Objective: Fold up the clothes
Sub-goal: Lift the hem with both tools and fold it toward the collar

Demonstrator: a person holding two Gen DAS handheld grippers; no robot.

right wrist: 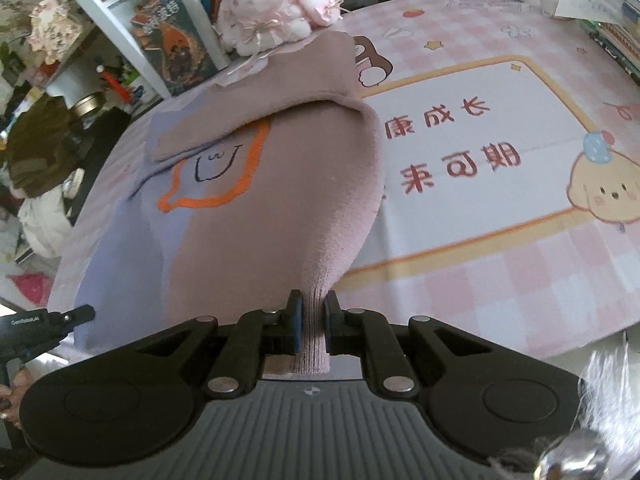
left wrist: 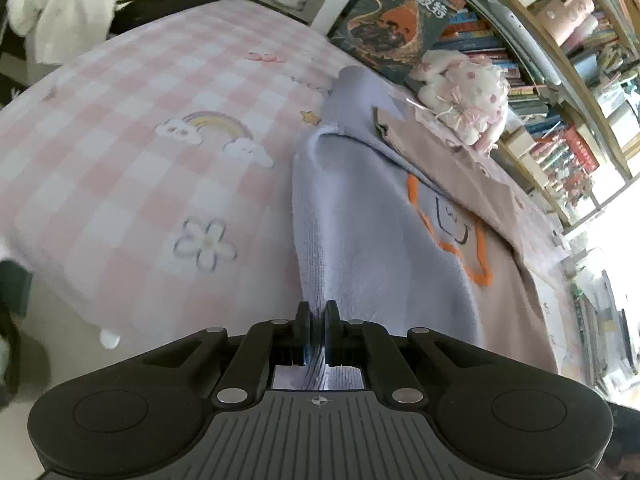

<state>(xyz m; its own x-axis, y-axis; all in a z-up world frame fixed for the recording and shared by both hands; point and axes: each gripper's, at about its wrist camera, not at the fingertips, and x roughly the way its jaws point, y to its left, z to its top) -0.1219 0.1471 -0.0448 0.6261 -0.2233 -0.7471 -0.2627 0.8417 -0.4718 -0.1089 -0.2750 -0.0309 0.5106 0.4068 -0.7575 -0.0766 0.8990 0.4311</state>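
both grippers pinching the sweater's ribbed hem.

left gripper [left wrist: 318,320] has its jaws clamped on the lilac side of the knit sweater [right wrist: 260,208], right gripper [right wrist: 313,312] clamped on the pink side; the sweater lies stretched across the pink checked blanket [left wrist: 120,152], one sleeve folded over, plush bunny [right wrist: 272,12] beyond the collar.

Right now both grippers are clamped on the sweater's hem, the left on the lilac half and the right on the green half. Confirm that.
Not quite: the right gripper clamps the dusty-pink half of the sweater, not a green one, as the right wrist view shows. The left gripper does clamp the lilac half.
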